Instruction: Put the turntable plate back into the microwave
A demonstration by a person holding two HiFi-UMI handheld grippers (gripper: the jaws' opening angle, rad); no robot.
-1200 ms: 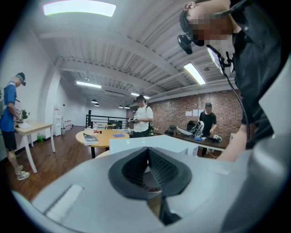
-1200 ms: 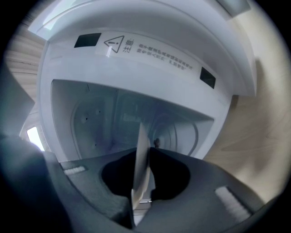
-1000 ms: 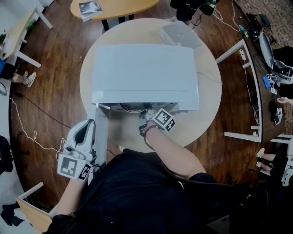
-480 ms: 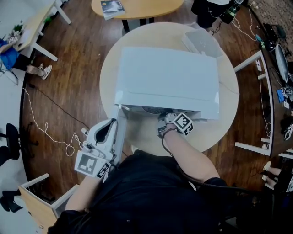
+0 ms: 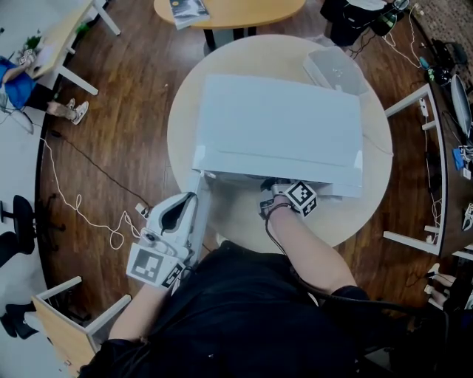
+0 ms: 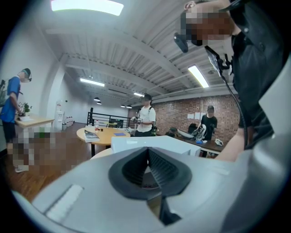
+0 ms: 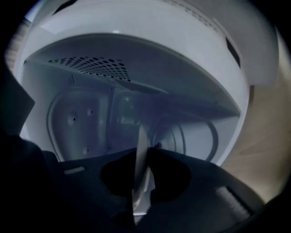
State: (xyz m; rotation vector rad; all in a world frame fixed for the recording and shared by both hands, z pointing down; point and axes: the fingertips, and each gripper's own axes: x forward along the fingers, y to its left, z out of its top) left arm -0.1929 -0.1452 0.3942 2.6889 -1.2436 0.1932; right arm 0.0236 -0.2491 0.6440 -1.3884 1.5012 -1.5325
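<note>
A white microwave (image 5: 277,129) stands on a round table (image 5: 369,199), its door (image 5: 198,218) swung open to the left. My right gripper (image 5: 272,193) is at the oven's mouth, shut on the rim of the glass turntable plate (image 7: 142,141). In the right gripper view the plate shows edge-on between the jaws (image 7: 141,152) and reaches into the white cavity (image 7: 86,116). The oven's top hides the plate in the head view. My left gripper (image 5: 189,199) hovers beside the open door, its jaws (image 6: 146,152) shut with nothing held.
A clear plastic box (image 5: 336,70) sits on the table behind the microwave. A wooden table (image 5: 229,9) with a magazine stands beyond. White desk frames (image 5: 414,103) are at the right, cables (image 5: 81,214) on the floor at left. People stand in the background of the left gripper view.
The head view has shifted, so the microwave sits further right in the picture. Both grippers keep their places relative to the microwave and its door.
</note>
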